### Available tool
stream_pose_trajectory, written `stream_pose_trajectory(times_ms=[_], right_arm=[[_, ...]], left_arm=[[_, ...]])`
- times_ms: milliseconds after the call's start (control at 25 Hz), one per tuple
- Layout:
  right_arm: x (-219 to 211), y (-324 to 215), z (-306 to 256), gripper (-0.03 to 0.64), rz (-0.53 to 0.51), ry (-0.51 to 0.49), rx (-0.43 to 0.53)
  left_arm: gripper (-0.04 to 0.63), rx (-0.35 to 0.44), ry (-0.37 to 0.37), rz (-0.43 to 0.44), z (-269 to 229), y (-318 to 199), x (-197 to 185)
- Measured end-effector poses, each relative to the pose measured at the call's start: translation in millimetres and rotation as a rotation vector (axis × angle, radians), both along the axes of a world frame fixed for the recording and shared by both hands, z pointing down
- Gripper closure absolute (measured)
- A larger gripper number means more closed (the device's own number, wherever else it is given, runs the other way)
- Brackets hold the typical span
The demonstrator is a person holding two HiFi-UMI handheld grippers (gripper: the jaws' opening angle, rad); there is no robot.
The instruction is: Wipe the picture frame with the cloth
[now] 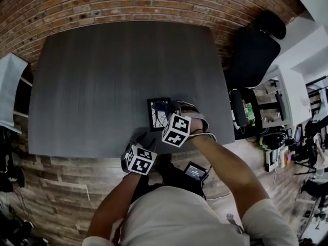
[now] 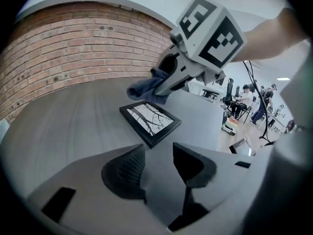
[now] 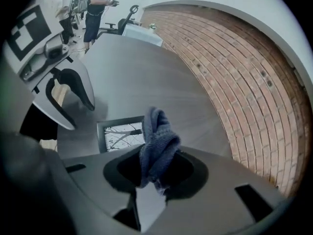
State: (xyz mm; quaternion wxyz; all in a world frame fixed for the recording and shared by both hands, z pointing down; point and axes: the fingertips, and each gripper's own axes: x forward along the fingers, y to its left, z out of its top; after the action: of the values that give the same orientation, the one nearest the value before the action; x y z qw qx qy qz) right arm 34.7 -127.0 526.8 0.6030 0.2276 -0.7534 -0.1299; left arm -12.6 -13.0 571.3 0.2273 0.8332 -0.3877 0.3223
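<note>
A small black picture frame (image 1: pixel 158 113) (image 2: pixel 149 122) (image 3: pixel 121 133) with a branch print lies flat near the front edge of the dark grey table (image 1: pixel 113 76). My right gripper (image 3: pixel 156 173) is shut on a bunched dark blue cloth (image 3: pixel 157 148) (image 2: pixel 145 87). It holds the cloth just above the frame's far edge, and I cannot tell whether cloth and frame touch. My left gripper (image 2: pixel 159 165) (image 3: pixel 66 94) hovers short of the frame's near corner. It is open, with nothing between its ribbed pads (image 2: pixel 128 170).
A brick wall (image 1: pixel 128 4) runs behind the table. A black office chair (image 1: pixel 253 50) and a cluttered desk (image 1: pixel 248 114) stand to the right, and a white shelf (image 1: pixel 10 91) to the left. People (image 2: pixel 239 104) sit in the room beyond.
</note>
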Motion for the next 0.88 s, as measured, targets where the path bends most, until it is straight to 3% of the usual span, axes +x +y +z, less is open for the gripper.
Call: stream_pose_trajectory(times_ms=[160, 360, 880], right_arm=[[-8.4, -24.1, 11.2, 0.505, -0.054, 0.06, 0.01], [-23.6, -54.2, 13.8, 0.505, -0.098, 0.106, 0.039], [-40.1, -24.7, 51.1, 0.515, -0.232, 0.212, -0.033]], left_arm=[[0.407, -0.008, -0.071, 0.002, 8.9, -8.3, 7.7], [0.408, -0.023, -0.109, 0.0, 17.2, -18.6, 13.0], [0.435, -0.043, -0.085, -0.055, 26.6, -25.6, 4.5]])
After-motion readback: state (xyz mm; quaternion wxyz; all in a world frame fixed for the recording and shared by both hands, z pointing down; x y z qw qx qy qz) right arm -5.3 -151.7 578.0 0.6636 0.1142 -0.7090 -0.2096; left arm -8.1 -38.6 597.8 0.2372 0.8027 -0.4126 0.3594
